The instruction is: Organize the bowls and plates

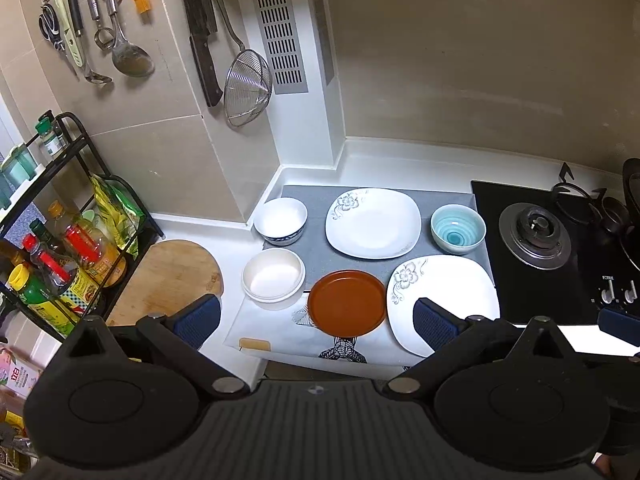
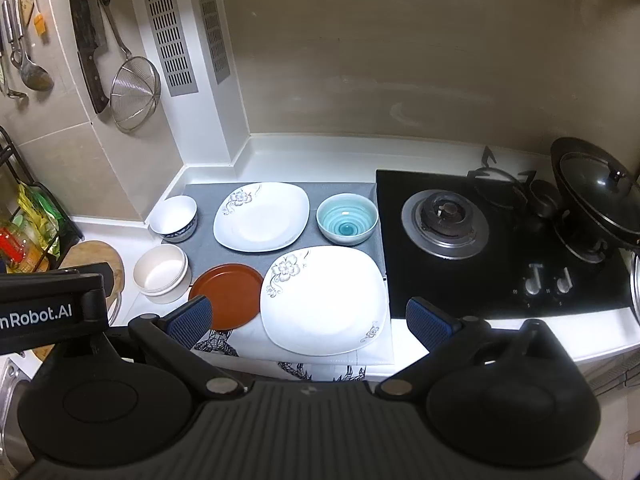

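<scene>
On the counter lie two white square plates with grey flowers, one far [image 1: 373,223] [image 2: 262,216] and one near [image 1: 442,300] [image 2: 324,300]. A brown round plate [image 1: 347,303] [image 2: 228,295] lies left of the near one. A blue swirl bowl [image 1: 458,234] [image 2: 347,218], a white bowl with blue rim [image 1: 280,220] [image 2: 174,218] and a cream bowl [image 1: 273,279] [image 2: 162,274] stand around them. My left gripper [image 1: 316,326] is open and empty, above the brown plate. My right gripper [image 2: 308,324] is open and empty, above the near white plate.
A black gas hob [image 1: 536,236] [image 2: 448,220] is at the right, with a wok and lid [image 2: 592,196]. A round wooden board [image 1: 168,280] and a bottle rack [image 1: 60,248] are at the left. Utensils and a strainer [image 1: 246,88] hang on the wall.
</scene>
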Motion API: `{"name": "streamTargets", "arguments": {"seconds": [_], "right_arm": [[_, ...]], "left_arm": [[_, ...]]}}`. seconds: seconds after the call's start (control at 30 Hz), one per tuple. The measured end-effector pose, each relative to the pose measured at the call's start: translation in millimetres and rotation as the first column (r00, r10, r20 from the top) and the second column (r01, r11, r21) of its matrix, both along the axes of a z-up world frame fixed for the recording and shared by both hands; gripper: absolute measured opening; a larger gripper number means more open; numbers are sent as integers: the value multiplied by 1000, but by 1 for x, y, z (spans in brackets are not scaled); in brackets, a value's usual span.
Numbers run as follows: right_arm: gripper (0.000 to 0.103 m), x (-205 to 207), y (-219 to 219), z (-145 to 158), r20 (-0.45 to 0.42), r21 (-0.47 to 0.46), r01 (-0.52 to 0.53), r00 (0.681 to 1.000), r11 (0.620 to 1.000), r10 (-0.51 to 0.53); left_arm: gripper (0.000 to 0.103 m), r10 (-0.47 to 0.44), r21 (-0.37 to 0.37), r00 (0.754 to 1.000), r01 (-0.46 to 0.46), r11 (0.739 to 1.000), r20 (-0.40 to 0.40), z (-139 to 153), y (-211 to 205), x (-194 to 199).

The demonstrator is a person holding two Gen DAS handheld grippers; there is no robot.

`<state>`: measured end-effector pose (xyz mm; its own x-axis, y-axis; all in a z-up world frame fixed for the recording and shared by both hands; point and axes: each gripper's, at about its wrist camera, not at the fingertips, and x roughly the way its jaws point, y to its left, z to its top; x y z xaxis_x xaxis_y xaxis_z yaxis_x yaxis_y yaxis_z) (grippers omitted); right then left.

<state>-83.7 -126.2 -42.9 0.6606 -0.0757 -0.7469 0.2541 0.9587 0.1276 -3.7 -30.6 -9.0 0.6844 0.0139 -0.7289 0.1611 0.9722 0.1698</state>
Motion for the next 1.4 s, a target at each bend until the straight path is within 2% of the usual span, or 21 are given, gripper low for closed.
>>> {"name": "streamTargets", "arguments": {"seconds": [1.4], "right_arm": [[103,-22,-8,-10,-34,23,-19,999,1000,20]], "left_arm": [[102,26,12,999,-26,1000,-23,-7,-8,-28]]}}
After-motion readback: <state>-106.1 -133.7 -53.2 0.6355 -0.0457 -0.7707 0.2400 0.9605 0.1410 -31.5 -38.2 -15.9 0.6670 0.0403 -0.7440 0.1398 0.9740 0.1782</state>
